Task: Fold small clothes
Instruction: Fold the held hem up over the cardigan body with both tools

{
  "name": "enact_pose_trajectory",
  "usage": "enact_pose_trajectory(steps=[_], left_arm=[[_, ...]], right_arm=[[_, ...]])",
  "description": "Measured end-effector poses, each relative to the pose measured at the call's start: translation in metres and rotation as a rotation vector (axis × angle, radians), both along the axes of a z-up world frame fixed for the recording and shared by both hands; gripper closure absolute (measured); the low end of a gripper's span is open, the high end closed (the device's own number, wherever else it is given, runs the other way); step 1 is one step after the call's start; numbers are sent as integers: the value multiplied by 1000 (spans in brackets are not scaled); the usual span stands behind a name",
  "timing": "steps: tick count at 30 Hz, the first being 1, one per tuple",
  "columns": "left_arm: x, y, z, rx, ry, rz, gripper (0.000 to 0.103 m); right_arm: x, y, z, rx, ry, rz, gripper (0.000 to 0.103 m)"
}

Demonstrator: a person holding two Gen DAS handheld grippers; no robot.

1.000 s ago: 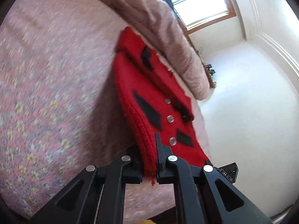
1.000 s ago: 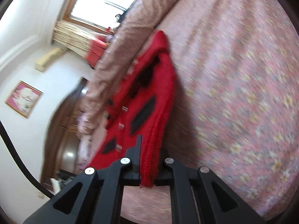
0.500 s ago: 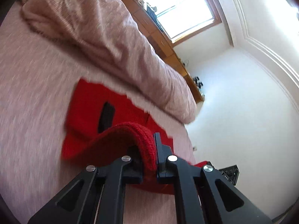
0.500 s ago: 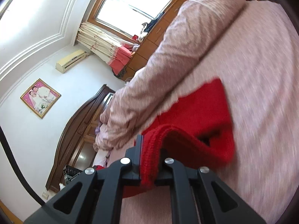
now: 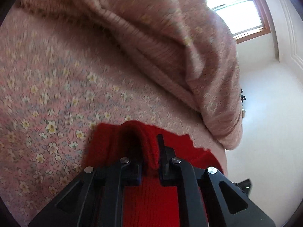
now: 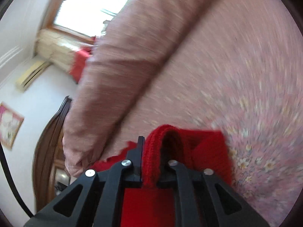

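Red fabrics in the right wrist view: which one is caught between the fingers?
The red knitted garment on the floral bedspread, its ribbed edge pinched upright between the right gripper fingers. The other red cloth hangs untouched beneath the window.

Daylight pours in from a window [image 5: 234,9] in the left wrist view and from the same kind of bright pane [image 6: 94,1] in the right wrist view; both panes are blown out to white. The white walls glare. Motion blur smears the floral bedspread [image 5: 47,98] and the rolled pink blanket [image 6: 121,66], more heavily in the right wrist view, where streaks curve round the frame. The black fingers [image 5: 162,151] stay sharp. A dark shadow sits inside the red knit fold [image 6: 170,141]. Fisheye bending curves the edges, and the corners are black.
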State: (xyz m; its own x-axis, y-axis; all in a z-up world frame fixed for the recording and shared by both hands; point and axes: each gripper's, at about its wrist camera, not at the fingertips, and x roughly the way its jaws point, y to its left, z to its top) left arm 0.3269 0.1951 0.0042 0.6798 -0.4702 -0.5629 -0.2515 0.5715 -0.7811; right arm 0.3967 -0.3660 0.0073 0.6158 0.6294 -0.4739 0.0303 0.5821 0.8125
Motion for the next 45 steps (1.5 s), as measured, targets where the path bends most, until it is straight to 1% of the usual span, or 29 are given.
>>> enact_pose_trajectory(steps=[1, 2, 3, 4, 5, 6, 7, 9, 11, 12, 14, 16, 18, 19, 20, 21, 23, 26, 28, 29, 32, 34, 37, 39, 42, 45], left_arm=[[-5, 4, 2, -25, -16, 5, 87], [-10, 8, 6, -41, -27, 16, 82], [-19, 18, 14, -48, -40, 44, 76], [-27, 25, 20, -51, -55, 67, 72], [-34, 31, 27, -55, -66, 88, 68], [-44, 38, 34, -55, -73, 106, 58], [-52, 44, 41, -49, -77, 109, 52], [-71, 49, 52, -23, -87, 105, 52], [-98, 46, 56, 10, -84, 95, 51], [-108, 41, 55, 18, -79, 85, 48], [-129, 31, 47, 39, -55, 47, 46], [-153, 11, 36, 74, -29, 17, 45], [-166, -13, 29, 106, -1, -7, 44], [-170, -24, 23, 108, 19, -21, 43], [-170, -29, 19, 107, 37, -29, 42], [-168, -36, 10, 99, 77, -38, 42], [-162, -42, 0, 62, 120, -43, 42], [-148, -43, -12, 13, 127, -27, 42], [-140, -41, -15, -13, 120, -15, 41], [-133, -40, -17, -30, 119, -9, 41], [-120, -35, -17, -91, 126, 4, 38], [-112, -34, -19, -114, 125, -7, 30], [-94, -34, -17, -109, 134, -20, 27], [-87, -37, -16, -101, 139, -21, 25], [-77, -44, -14, -74, 147, -19, 20], [-73, -52, -9, -32, 147, -10, 20]], right_arm=[[-1, -5, -7, 65, 15, 4, 90], [-4, -9, -7, 107, 6, 6, 88], [-10, -16, -5, 145, -10, 2, 75], [-18, -25, 2, 159, -29, -19, 53], [-30, -34, 11, 156, -56, -50, 44], [-42, -44, 19, 148, -84, -77, 37], [-56, -52, 28, 144, -112, -91, 36], [-78, -65, 39, 148, -133, -82, 36], [-107, -73, 41, 145, -126, -62, 36], [-127, -73, 38, 137, -123, -47, 36], [-156, -72, 30, 114, -108, -21, 35], [-187, -65, 16, 80, -81, 2, 35], [-205, -58, 3, 44, -55, 25, 35], [-213, -52, -6, 29, -35, 44, 35], [-213, -47, -10, 22, -20, 54, 35], [-213, -44, -13, 6, -6, 59, 35], [-209, -39, -11, -35, -3, 61, 35], [-197, -36, -11, -49, 56, 53, 35], [-191, -32, -10, -38, 79, 37, 35], [-186, -31, -11, -27, 91, 30, 35], [-166, -31, -20, 57, 111, -1, 34], [-157, -37, -24, 134, 114, -34, 34], [-148, -44, -27, 198, 95, -55, 34], [-140, -42, -27, 199, 90, -65, 34], [-133, -34, -23, 145, 77, -66, 34], [-125, -23, -15, 58, 61, -40, 34]])
